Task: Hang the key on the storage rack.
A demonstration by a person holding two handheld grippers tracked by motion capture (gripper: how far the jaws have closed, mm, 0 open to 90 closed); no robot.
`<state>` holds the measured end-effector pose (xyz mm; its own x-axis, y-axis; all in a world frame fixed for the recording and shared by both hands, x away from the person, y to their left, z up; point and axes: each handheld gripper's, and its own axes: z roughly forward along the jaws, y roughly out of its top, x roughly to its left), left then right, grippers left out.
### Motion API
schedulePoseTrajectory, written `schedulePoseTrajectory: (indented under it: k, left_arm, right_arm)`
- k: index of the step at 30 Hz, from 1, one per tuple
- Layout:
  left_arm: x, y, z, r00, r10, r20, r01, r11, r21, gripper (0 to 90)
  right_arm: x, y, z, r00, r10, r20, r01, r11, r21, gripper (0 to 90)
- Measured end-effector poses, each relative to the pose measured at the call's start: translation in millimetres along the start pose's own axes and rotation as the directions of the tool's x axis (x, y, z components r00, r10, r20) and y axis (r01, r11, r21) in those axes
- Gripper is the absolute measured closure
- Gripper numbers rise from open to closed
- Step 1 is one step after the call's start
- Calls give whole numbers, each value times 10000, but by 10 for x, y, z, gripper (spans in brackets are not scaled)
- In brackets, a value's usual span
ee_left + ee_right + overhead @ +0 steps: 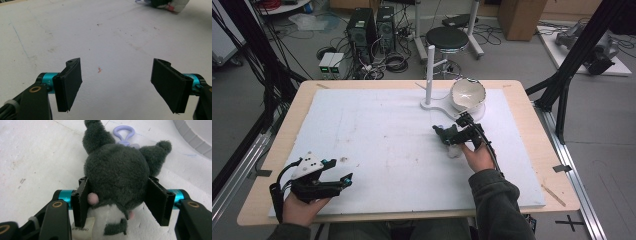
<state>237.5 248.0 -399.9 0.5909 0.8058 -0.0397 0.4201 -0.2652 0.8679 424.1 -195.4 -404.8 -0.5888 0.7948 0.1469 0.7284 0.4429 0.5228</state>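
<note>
Grip quality decides this step: the right gripper [119, 202] is closing on a small plush toy [117, 180] that lies on the white foam mat [377, 140], right of centre and just in front of the white stand base [439, 106]. Seat both pads on the widest part of the toy's dark head, level with each other, so the soft body cannot squirt out sideways. Squeeze until the pile compresses evenly, then lift straight up before any sideways travel. Keep the lilac hanging loop [123, 133] free of the jaws; it points away from the gripper toward the stand. The white bowl [467, 94] sits on that base, near the toy, and appears to be the likely destination, though the high view is too coarse to confirm.

Finger state, right gripper: the jaws stand partly closed, one pad [80, 202] against each flank of the head, fur bulging slightly around them. Contact looks made on both sides, so treat the toy as gripped.

Finger state, left gripper [116, 85]: jaws spread wide, nothing between them, held low over bare mat at the near left corner, well apart from the toy.
</note>
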Motion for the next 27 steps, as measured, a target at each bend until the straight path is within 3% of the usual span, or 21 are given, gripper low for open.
schedulePoseTrajectory:
  k: [8,12,27]
  left_arm:
    - [8,0,-7,10000,17,5,-17,10000,-2,250]
    - [7,1,-6,10000,46,27,-46,10000,26,250]
    - [12,4,-10,10000,10,7,-10,10000,-7,247]
  right_arm:
    - [-9,-3,-65,9991,-247,-343,238,9994,-243,446]
    - [5,-1,-116,9962,-725,-476,696,9959,-584,448]
    - [17,-17,-297,9874,-1086,-1155,955,9889,-1139,449]
